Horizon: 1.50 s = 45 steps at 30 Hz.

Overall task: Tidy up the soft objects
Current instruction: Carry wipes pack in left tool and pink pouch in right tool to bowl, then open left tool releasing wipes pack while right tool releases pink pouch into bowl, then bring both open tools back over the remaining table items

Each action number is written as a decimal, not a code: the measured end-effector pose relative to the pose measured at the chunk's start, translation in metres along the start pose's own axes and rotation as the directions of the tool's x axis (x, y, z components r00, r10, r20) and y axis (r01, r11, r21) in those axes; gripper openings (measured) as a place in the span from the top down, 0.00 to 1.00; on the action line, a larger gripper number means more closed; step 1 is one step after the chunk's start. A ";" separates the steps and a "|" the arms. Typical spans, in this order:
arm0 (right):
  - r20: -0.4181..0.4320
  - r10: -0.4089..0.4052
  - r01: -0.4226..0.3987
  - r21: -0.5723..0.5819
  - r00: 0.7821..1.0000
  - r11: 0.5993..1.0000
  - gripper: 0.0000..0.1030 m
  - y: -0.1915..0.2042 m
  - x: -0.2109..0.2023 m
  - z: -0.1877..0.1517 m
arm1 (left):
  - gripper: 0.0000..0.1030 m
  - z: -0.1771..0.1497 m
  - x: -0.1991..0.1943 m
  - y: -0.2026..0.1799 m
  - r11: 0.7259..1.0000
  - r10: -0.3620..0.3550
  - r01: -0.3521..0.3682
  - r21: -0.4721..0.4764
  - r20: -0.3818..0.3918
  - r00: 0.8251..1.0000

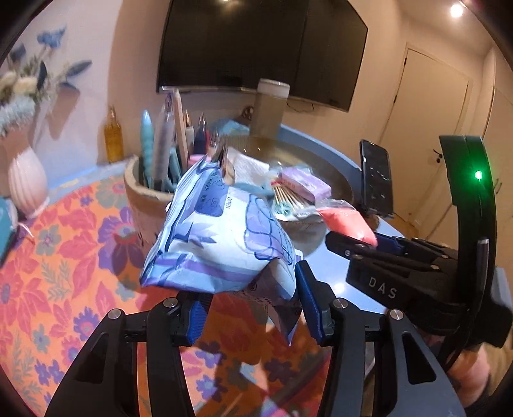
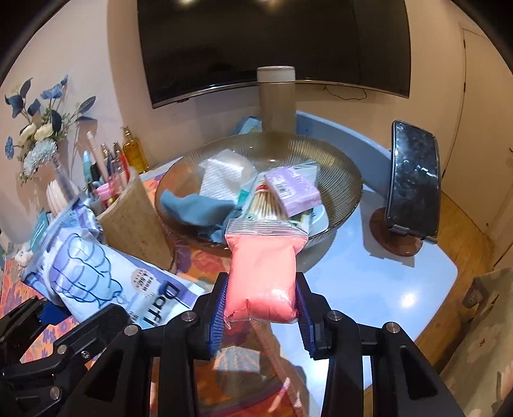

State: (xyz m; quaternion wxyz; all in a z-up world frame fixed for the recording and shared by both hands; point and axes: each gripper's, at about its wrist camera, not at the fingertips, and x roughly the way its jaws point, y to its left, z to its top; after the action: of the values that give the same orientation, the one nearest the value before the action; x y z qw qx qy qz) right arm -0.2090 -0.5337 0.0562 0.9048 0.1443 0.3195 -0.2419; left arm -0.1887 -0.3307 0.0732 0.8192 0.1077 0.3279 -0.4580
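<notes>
While the left gripper (image 1: 253, 308) clasps the blue tissue pack (image 1: 218, 237) and the right gripper (image 2: 261, 308) pinches the pink pouch (image 2: 261, 276), both aloft short of the glass bowl (image 2: 346, 179), each should clear its rim before letting go.

You get warm indoor light from ceiling spots (image 1: 456, 10), glaring top right. Left wrist view is motion-blurred on the pen holder (image 1: 150, 195); right sharper. Heavy fisheye bending, dark corners, soft shadows on the table (image 2: 400, 288).
</notes>
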 end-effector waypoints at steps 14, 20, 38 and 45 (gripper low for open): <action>0.040 0.011 -0.012 0.024 0.999 1.000 0.63 -0.012 -0.006 0.010 | 0.58 0.022 0.018 -0.031 0.978 0.001 -0.004 0.207 0.015 1.000; 0.100 -0.062 0.059 0.034 0.993 0.998 0.63 -0.028 -0.011 0.036 | 0.58 0.050 0.030 -0.041 0.969 -0.032 0.020 0.246 0.047 0.998; -0.019 0.176 -0.167 0.224 0.984 0.960 0.42 -0.064 0.088 0.123 | 0.23 0.075 0.089 -0.067 0.933 0.101 -0.150 0.327 0.161 0.982; 0.002 0.162 -0.158 0.239 0.987 0.958 0.42 -0.076 0.070 0.110 | 0.21 0.065 0.077 -0.076 0.916 0.106 -0.163 0.367 0.169 0.980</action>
State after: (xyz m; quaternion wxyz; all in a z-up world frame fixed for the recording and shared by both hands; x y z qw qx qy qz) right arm -0.1458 -0.6677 0.0853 0.8946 0.2795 0.2834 -0.2032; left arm -0.1947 -0.4568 0.0832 0.8341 0.2527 0.1643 -0.4619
